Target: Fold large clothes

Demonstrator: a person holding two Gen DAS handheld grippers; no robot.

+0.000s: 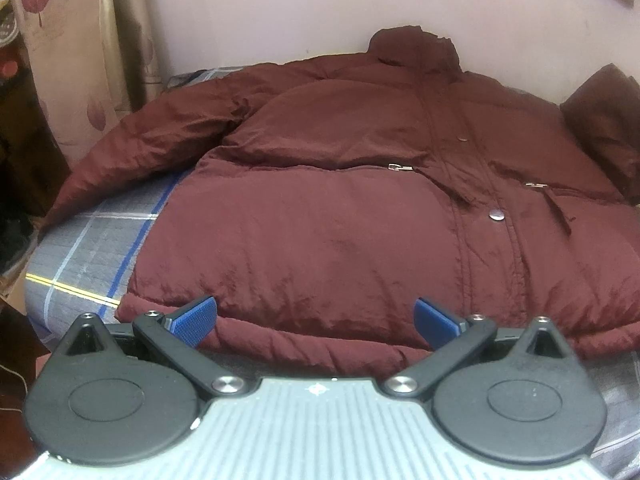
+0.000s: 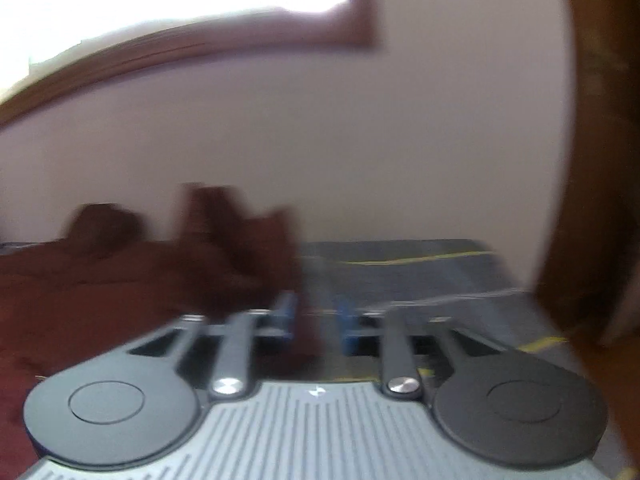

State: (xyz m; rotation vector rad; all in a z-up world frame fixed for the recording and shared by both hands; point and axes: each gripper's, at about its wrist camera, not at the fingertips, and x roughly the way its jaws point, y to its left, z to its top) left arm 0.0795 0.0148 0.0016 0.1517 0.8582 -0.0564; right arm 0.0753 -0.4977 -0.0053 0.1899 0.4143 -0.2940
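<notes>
A maroon padded jacket (image 1: 340,200) lies front-up and spread flat on a plaid bedsheet (image 1: 92,248), collar toward the wall, as folding appears only to be starting. The left gripper (image 1: 316,320) hovers at the hem, fingers wide apart and empty; the right gripper (image 2: 314,316), blurred, sits at the jacket's edge, fingers narrowly parted, hold uncertain. A sleeve likely needs gripping next
</notes>
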